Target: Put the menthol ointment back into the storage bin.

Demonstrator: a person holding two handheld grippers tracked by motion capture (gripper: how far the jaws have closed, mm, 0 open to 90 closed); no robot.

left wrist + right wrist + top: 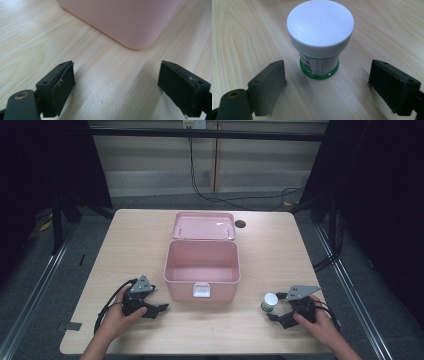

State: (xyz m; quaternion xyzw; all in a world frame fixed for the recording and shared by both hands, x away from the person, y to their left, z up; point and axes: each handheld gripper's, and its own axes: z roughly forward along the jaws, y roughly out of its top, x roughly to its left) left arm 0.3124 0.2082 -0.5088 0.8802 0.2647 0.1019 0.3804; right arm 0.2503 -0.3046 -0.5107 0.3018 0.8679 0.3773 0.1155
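Right tool [276, 316]: jaws spread wide, nothing gripped, resting low on the worktop [135, 240] at about 4 o'clock. Small jar [320, 40] with white cap and green base standing upright just ahead of the jaw tips, apart from both pads, at 11 o'clock from the right hand [320, 317]. Left tool [161, 308]: likewise open and empty, at about 8 o'clock, aimed at the near left corner of the pink box [201, 265]. Box at centre, lid [203, 225] thrown back toward 12 o'clock.
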